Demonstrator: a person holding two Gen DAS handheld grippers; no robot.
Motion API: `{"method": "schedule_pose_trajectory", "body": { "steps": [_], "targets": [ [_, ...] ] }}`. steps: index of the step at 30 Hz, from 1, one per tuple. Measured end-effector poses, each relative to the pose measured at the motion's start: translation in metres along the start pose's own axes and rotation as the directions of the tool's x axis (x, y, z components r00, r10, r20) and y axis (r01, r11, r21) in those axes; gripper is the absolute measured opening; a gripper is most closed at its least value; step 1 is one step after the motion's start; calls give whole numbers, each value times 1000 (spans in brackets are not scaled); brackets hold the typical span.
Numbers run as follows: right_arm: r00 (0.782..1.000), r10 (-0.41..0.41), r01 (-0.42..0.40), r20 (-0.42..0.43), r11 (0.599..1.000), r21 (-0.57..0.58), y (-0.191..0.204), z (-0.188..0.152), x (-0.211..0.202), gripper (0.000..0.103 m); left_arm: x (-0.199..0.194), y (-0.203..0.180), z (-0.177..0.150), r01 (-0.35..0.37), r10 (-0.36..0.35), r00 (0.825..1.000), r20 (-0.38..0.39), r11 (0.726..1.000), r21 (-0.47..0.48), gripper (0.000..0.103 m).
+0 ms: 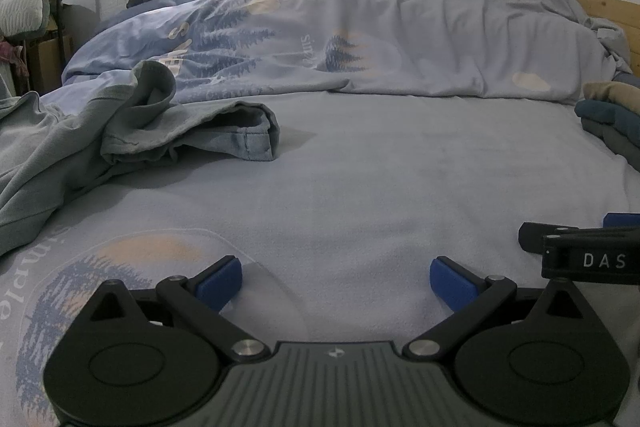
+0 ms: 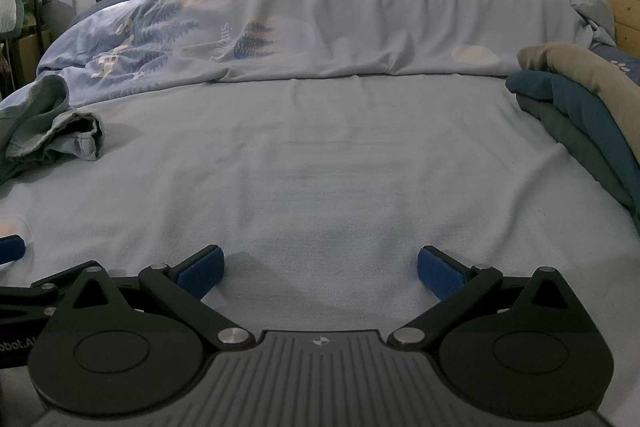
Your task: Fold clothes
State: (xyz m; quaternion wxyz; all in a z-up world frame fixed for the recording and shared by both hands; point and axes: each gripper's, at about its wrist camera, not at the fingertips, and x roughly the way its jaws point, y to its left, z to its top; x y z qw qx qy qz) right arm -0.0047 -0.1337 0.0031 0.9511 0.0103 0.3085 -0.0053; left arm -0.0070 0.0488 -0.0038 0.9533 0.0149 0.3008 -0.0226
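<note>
Both hand-held grippers spread and empty over a bed, garment off to the left

The left hand-held gripper hovers low over the pale blue sheet of the bed, its blue-padded fingers set wide apart with nothing between them. The right hand-held gripper sits just beside it, likewise spread wide and holding nothing; part of its black frame shows at the right edge of the left wrist view.

The grey-green garment lies crumpled on the sheet, ahead and to the left of the left hand-held gripper and apart from it. One rolled sleeve or leg end, with a stitched hem, points toward the middle of the bed. From the right wrist view the same garment appears at the far left, well apart from the right hand-held gripper.

On the right side of the bed a stack of folded clothes rests, tan on top, dark blue beneath, grey at the bottom. A rumpled printed duvet lies bunched across the far side of the bed, against the white wall
</note>
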Motion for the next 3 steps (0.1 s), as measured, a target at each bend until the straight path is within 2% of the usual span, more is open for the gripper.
{"method": "schedule_pose_trajectory", "body": {
  "steps": [3],
  "targets": [
    [1000,-1,1,0,1000,-2,0,0,0,103,0,-1,0,-2,2,1000,-1,1000,2,103]
  ]
}}
